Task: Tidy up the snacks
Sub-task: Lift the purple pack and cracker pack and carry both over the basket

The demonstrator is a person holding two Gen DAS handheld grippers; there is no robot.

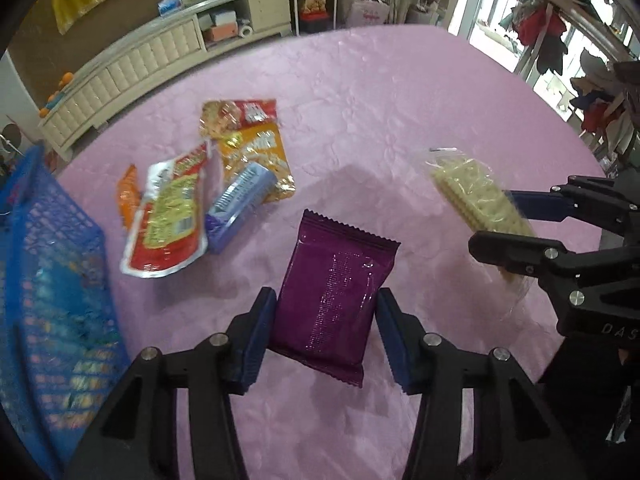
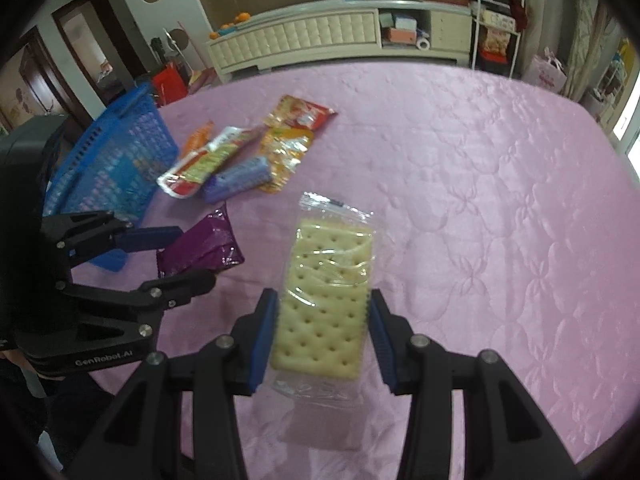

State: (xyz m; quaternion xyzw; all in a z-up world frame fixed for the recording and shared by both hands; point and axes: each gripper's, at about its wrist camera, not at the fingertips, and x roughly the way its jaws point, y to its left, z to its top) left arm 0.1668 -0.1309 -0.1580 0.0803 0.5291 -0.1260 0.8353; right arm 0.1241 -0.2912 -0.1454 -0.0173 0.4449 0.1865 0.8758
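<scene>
A pink quilted bed point(image 2: 480, 200) lies under me, with a cream cabinet point(image 2: 320, 36) behind it. My left gripper point(image 1: 326, 336) grasps a purple pack point(image 1: 332, 292) above the quilt; my right gripper point(image 2: 322, 340) grasps a clear cracker pack point(image 2: 324, 300). More snacks point(image 1: 192, 200) lie heaped beside the blue basket point(image 1: 48, 264) on the left.

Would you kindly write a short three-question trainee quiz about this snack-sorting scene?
1. True or false: the left gripper holds the purple packet.
2. What does the right gripper hold?
3. The blue basket stands: A) beside the snack pile, B) on it, C) off the table.

Key: 1 true; 2 the cracker pack; 3 A.
</scene>
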